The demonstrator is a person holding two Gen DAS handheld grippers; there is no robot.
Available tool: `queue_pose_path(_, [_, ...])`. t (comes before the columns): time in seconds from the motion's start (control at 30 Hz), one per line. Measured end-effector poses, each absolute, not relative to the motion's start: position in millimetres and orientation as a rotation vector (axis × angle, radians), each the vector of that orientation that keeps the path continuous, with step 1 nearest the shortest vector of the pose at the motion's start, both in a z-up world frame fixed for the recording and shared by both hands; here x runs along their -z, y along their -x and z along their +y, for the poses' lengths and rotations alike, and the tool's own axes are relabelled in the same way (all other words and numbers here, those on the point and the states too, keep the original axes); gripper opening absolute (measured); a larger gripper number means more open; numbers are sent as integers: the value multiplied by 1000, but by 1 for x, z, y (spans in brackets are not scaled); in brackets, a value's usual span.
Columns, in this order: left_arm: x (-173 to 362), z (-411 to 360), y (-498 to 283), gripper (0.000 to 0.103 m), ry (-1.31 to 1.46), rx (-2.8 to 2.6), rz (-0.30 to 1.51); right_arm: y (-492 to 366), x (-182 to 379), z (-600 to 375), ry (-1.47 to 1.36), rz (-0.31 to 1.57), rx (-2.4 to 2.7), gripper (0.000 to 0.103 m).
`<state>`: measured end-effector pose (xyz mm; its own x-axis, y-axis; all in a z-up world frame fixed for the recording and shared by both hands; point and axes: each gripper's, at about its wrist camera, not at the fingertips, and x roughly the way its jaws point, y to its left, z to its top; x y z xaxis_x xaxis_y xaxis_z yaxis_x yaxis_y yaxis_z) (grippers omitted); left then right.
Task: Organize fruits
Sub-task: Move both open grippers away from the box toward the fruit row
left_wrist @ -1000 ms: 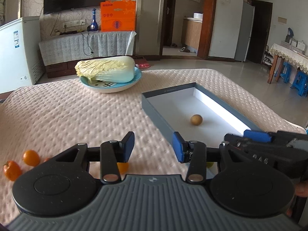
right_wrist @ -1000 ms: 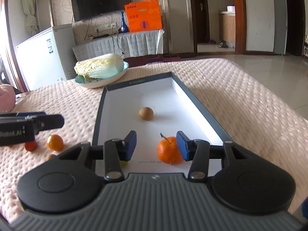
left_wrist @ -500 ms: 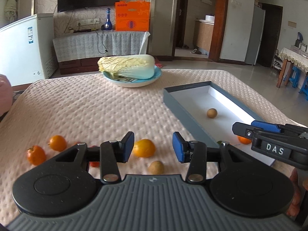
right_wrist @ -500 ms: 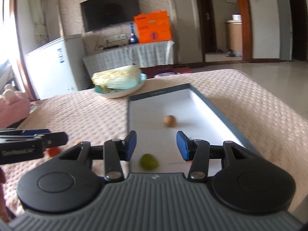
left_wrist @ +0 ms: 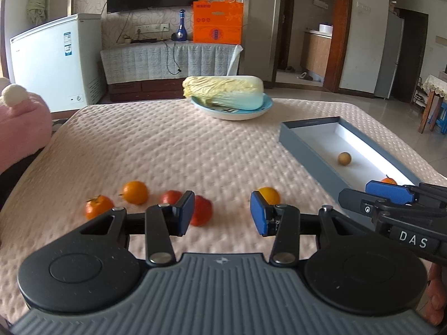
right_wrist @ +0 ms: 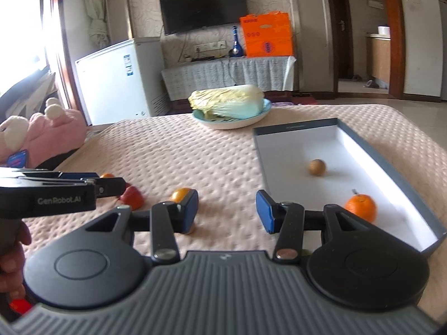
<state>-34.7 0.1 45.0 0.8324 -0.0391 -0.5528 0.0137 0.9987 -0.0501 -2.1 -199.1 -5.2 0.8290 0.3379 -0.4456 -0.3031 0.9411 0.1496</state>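
My left gripper (left_wrist: 222, 213) is open and empty over the pink quilted cloth. Just beyond its fingers lie two red tomatoes (left_wrist: 201, 209), an orange (left_wrist: 135, 192), a stemmed tangerine (left_wrist: 99, 206) and a yellow-orange fruit (left_wrist: 268, 194). My right gripper (right_wrist: 227, 212) is open too, with nothing between its fingers, left of the grey box (right_wrist: 296, 125). Inside the box are a brown round fruit (right_wrist: 317, 167) and a tangerine (right_wrist: 360, 208). A small brown fruit (right_wrist: 190, 230) peeks out under the right gripper's left finger.
A cabbage (left_wrist: 223, 95) lies on a blue plate (left_wrist: 237, 115) at the far side of the table. A pink plush toy (right_wrist: 50, 131) sits off the left edge. A hand (right_wrist: 11, 262) holds the left gripper's handle.
Both grippers have swung left, away from the box and toward the loose fruits on the cloth. The tangerine stays in the box. Neither gripper's gap has changed.
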Motion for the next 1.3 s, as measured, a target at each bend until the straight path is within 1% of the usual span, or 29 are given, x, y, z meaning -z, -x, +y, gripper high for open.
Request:
queue_pose_path(0.5, [-39, 37, 52, 50, 64, -12, 594, 10, 12, -160, -31, 523, -451, 49])
queue_pose_path(0.8, [-34, 61, 60, 50, 63, -28, 601, 5, 19, -153, 5, 562, -470, 48])
queue_pose_path(1.3, [-34, 70, 62, 50, 94, -32, 606, -12, 32, -143, 39, 610, -422, 48])
